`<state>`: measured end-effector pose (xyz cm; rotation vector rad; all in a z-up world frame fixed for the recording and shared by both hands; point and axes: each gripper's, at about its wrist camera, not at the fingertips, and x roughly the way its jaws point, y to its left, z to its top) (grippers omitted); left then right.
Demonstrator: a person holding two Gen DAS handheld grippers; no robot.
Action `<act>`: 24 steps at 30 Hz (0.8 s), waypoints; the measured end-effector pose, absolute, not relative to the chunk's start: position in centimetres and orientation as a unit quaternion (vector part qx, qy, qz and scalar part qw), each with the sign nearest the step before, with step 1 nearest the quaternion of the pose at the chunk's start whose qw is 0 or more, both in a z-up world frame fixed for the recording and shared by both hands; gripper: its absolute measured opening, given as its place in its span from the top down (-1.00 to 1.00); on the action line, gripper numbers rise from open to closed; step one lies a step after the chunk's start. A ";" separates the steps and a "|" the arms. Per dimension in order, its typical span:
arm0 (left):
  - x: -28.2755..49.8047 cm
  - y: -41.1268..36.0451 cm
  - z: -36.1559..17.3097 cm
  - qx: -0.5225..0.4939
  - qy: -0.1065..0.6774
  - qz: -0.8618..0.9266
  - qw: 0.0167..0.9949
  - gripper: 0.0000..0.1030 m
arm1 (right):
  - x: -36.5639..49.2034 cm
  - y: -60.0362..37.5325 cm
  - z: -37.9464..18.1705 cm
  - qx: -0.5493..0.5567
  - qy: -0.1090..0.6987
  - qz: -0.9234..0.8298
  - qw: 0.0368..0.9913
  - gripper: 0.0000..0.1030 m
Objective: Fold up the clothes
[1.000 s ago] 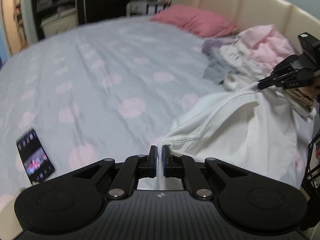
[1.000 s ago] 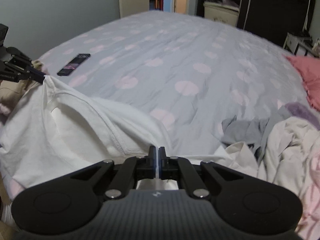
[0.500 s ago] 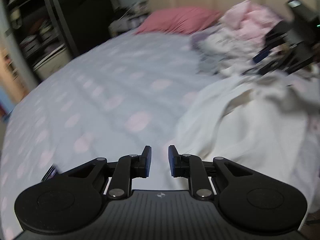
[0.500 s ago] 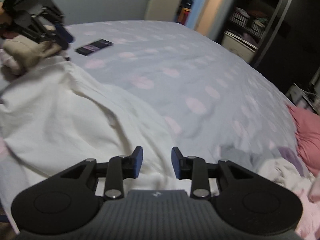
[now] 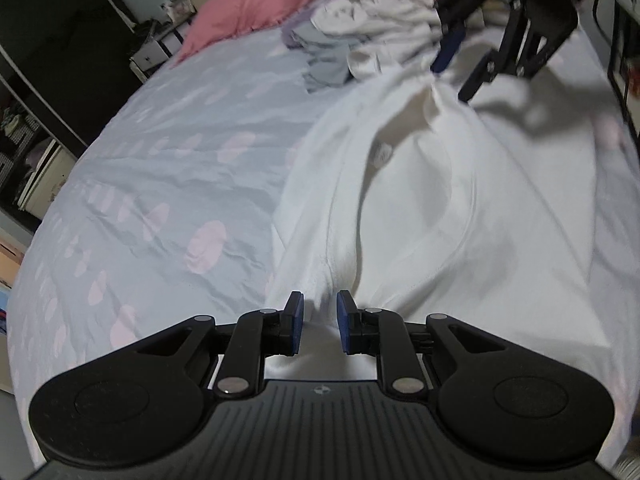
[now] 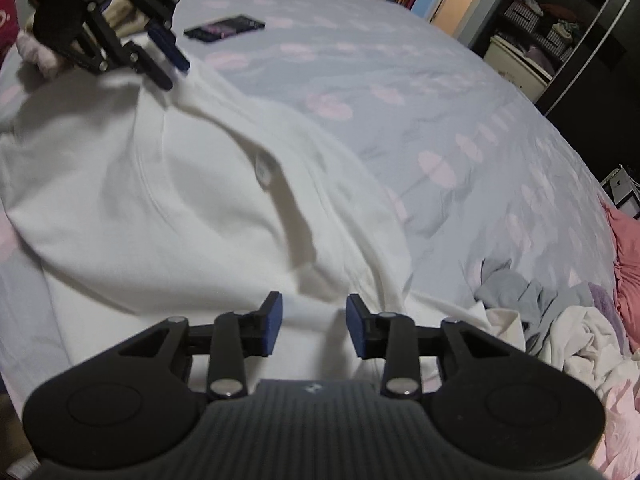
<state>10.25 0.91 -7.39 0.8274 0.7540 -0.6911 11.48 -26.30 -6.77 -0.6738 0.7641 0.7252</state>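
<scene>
White shirt (image 5: 460, 200), one, lies between two parted grippers.

A crumpled white cotton garment (image 6: 168, 208) lies on the dotted grey-blue bed (image 6: 400, 92), directly ahead of the right tool (image 6: 314, 330). The left tool (image 6: 166, 62) sits at its far-left edge; a heap of loose mixed clothes (image 6: 560, 332) lies right.

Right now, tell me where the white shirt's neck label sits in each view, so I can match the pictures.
Left wrist view: the neck label sits above centre, on the white shirt, up and right of the left gripper.
Right wrist view: it sits left of centre, up and left of the right gripper.
Shared landmark: the pink pillow.
</scene>
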 end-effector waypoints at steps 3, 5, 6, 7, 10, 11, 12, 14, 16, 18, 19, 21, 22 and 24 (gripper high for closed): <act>10.8 0.8 -7.8 0.382 0.367 -0.324 0.784 0.94 | 11.6 -26.7 -6.7 -0.305 0.360 0.339 0.814 0.17; 11.1 1.0 -7.4 0.366 0.373 -0.324 0.789 0.96 | 11.7 -26.9 -6.6 -0.299 0.362 0.339 0.816 0.17; 11.3 1.2 -7.2 0.357 0.374 -0.324 0.792 0.96 | 11.7 -27.1 -6.6 -0.295 0.362 0.339 0.817 0.17; 11.4 1.6 -6.7 0.344 0.371 -0.325 0.799 0.97 | 11.7 -27.2 -6.5 -0.292 0.363 0.338 0.818 0.17; 11.8 2.9 -4.8 0.280 0.366 -0.324 0.826 0.97 | 11.9 -27.6 -6.4 -0.282 0.365 0.338 0.820 0.18; 12.2 3.6 -4.1 0.250 0.364 -0.324 0.837 0.97 | 11.9 -27.7 -6.4 -0.278 0.366 0.338 0.821 0.18; 12.5 4.3 -3.5 0.219 0.362 -0.324 0.846 0.97 | 11.9 -27.8 -6.3 -0.275 0.367 0.338 0.822 0.18; 13.1 5.7 -2.1 0.153 0.355 -0.327 0.862 0.97 | 12.0 -28.1 -5.8 -0.258 0.363 0.339 0.829 0.18; 13.8 7.2 -1.0 0.089 0.349 -0.327 0.874 0.97 | 12.1 -28.4 -5.0 -0.234 0.354 0.341 0.839 0.18; 14.4 8.4 -0.1 0.036 0.342 -0.324 0.881 0.97 | 12.2 -28.8 -4.2 -0.210 0.344 0.343 0.848 0.18; 14.7 8.9 0.2 0.013 0.340 -0.321 0.884 0.97 | 12.3 -28.9 -3.8 -0.198 0.340 0.344 0.853 0.18; 15.2 9.6 0.5 -0.022 0.340 -0.316 0.885 0.97 | 12.3 -28.8 -3.5 -0.188 0.331 0.344 0.858 0.18; 15.5 9.7 0.6 -0.031 0.341 -0.316 0.885 0.97 | 12.3 -28.6 -3.4 -0.188 0.328 0.344 0.860 0.18; 15.7 9.7 0.6 -0.032 0.344 -0.317 0.883 0.97 | 12.1 -27.9 -3.7 -0.193 0.325 0.351 0.857 0.20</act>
